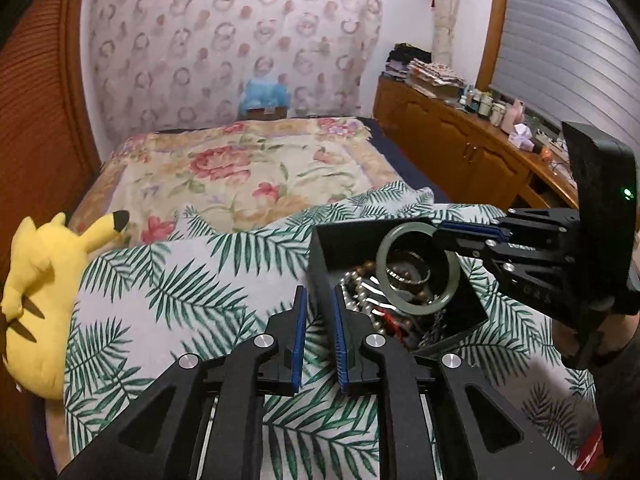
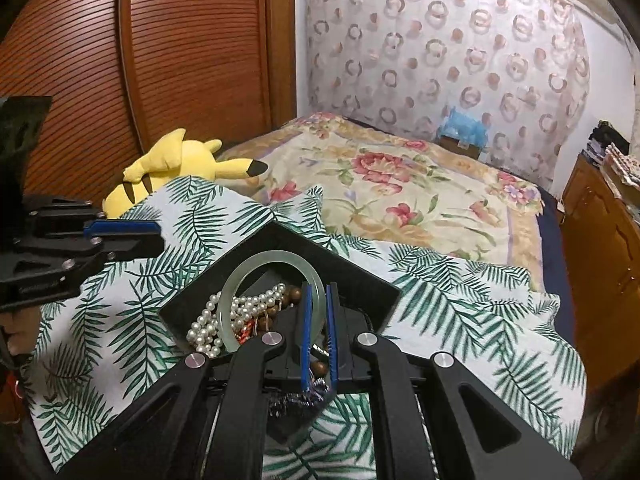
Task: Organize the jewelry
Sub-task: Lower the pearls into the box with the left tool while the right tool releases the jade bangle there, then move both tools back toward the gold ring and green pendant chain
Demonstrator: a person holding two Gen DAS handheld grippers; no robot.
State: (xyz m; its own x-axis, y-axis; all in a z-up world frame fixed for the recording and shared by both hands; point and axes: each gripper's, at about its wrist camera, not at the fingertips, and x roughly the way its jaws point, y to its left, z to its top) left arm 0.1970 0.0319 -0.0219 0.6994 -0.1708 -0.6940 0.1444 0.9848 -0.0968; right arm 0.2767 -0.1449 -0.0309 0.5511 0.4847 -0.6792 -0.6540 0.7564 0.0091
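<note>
Now, right hand-held gripper (image 2: 317,320) pinching jade bangle (image 2: 256,268)

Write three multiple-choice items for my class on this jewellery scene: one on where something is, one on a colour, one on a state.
1. Where do the pearl beads lie?
A. In the black box
B. On the flowered blanket
C. Beside the yellow plush toy

2. What colour is the bangle?
A. Red
B. Pale green
C. Gold

3. What is the right gripper doing?
A. Standing open above the bed
B. Closed on the bangle
C. Closed on the pearl beads

Answers:
1 A: the beads sit heaped inside the box with other jewellery.
2 B: the ring is a milky pale green in both views.
3 B: its blue pads press on the bangle's rim, and the bangle stands tilted up over the box.
</note>
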